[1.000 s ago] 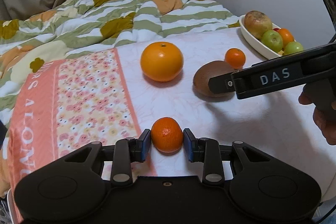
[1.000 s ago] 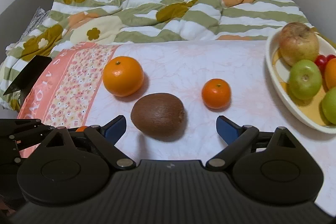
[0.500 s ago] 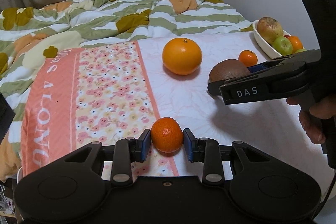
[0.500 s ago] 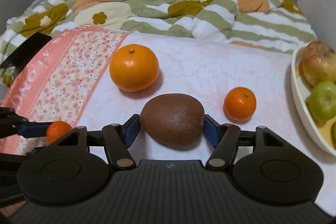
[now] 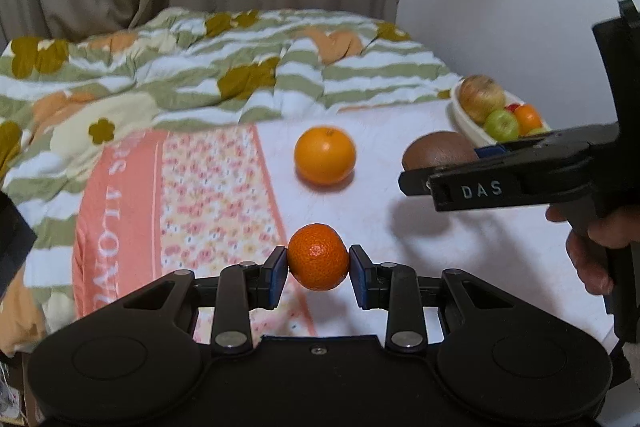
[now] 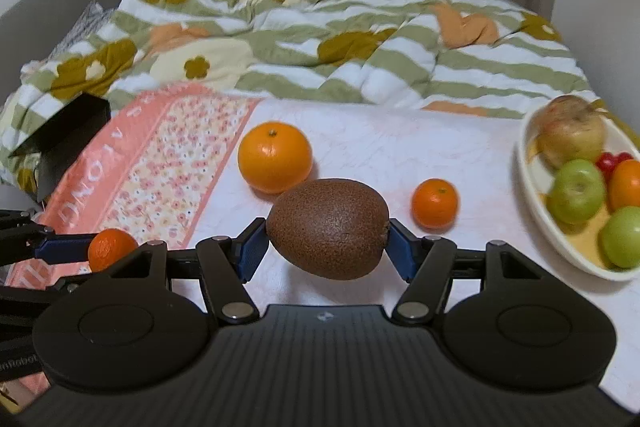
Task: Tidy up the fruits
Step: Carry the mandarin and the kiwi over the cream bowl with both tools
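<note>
My left gripper (image 5: 318, 265) is shut on a small mandarin (image 5: 318, 256) and holds it above the cloth; that mandarin also shows in the right wrist view (image 6: 111, 248). My right gripper (image 6: 328, 243) is shut on a brown kiwi (image 6: 328, 228), lifted off the table; the kiwi also shows in the left wrist view (image 5: 438, 151). A large orange (image 6: 275, 157) and another small mandarin (image 6: 435, 203) lie on the white tablecloth (image 6: 400, 147). A white fruit bowl (image 6: 536, 203) at the right holds green apples, an orange fruit, red cherries and a brownish fruit.
A floral orange cloth (image 5: 192, 195) covers the table's left part. A striped green and white quilt (image 6: 320, 39) lies behind the table, with curtains beyond. A black object (image 6: 68, 131) sits at the left edge. A hand (image 5: 592, 247) holds the right gripper.
Both grippers have risen, lifting the mandarin and the kiwi off the table. The right gripper closed on the kiwi within the last second.
</note>
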The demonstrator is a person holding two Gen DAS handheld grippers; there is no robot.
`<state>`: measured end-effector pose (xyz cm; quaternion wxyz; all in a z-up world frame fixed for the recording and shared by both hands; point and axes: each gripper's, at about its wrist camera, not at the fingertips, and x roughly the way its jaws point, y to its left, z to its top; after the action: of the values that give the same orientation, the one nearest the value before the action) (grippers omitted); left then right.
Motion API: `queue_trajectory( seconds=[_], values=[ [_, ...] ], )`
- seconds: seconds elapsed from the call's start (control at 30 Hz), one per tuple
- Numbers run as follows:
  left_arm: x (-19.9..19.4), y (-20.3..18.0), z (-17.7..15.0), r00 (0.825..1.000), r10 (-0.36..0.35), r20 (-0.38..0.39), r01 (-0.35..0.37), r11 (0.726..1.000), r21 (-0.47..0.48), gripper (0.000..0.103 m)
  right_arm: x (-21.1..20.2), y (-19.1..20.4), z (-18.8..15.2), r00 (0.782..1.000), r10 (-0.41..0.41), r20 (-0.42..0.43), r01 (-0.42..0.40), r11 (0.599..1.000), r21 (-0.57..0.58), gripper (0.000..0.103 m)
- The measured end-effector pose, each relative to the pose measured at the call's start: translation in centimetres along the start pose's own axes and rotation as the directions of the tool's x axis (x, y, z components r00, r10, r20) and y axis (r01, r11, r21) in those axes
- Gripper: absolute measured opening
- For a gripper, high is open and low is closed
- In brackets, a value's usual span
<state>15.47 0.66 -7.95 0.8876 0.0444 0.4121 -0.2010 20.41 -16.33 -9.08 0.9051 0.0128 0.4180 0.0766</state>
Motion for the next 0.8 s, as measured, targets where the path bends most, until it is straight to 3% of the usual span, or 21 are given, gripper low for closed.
queue_trajectory(
  seconds=[0.4,0.8],
  values=[
    [-2.6,-4.6,3.1,0.991,-0.096,0.095,0.088,0.992,0.086,0.037,-8.5,-4.5,-1.0,0.993,-0.093,0.066,0.086,0.99,0.112,0.079],
    [-1.3,-12.5,6.4,0.984,-0.101,0.146,0.09,0.993,0.082,0.037,-13.2,-14.9,-1.5,0.983,-0.143,0.113,0.126,0.981,0.147,0.079]
  ],
)
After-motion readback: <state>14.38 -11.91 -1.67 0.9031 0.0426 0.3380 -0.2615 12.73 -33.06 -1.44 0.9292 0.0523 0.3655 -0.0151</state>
